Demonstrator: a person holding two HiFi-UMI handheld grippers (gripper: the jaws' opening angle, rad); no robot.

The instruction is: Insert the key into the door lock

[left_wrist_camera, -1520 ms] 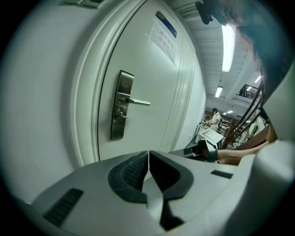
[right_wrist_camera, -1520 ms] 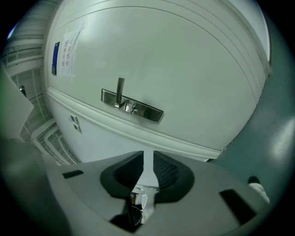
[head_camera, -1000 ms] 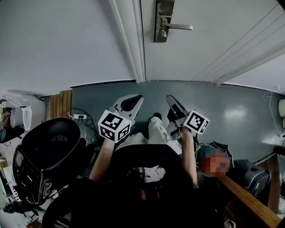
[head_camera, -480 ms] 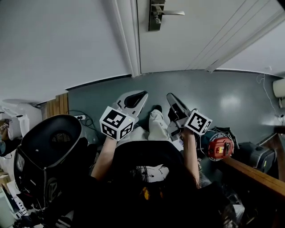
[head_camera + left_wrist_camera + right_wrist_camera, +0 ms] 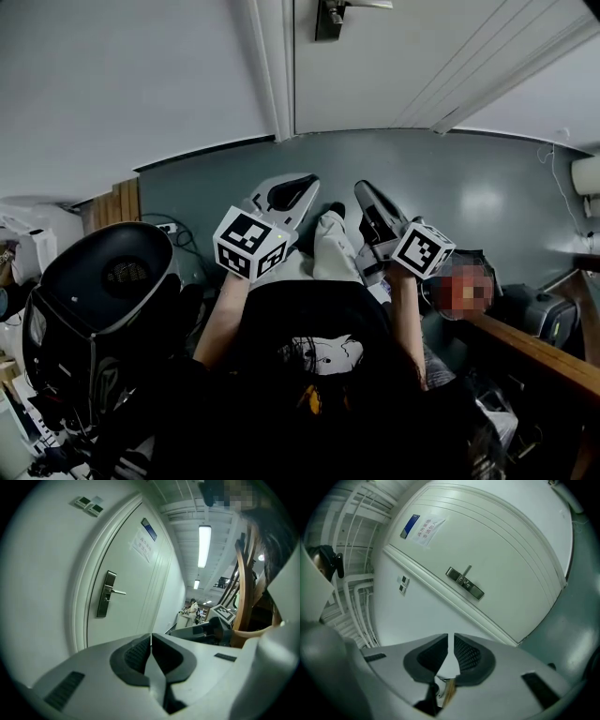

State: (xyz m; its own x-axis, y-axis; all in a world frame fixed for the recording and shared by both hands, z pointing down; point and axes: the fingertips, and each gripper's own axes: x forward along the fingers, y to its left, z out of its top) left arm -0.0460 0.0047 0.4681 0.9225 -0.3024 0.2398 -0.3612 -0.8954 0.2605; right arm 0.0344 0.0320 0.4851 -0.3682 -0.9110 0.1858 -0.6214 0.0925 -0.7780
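While both tools hang low in front of my body, well apart from the door (image 5: 394,66), I judge that the task is at the approach step: the key has not yet reached the door lock (image 5: 465,583). My left gripper (image 5: 151,638) is clenched on nothing, its pads pressed flat together. My right gripper (image 5: 451,639) is clenched to a thin slit. A slim brass-coloured strip, which I take for the key (image 5: 448,692), sits low between its pads.

The lock plate carries a lever handle (image 5: 118,592) and sits by the door's latch-side edge, just beside the frame. Next I need to raise the right gripper and line the key up with the keyhole, which is too small to pick out.

Only the right gripper view shows the brass strip. The head view crops the lock plate at its top but shows the grey floor (image 5: 487,187) between me and the door.
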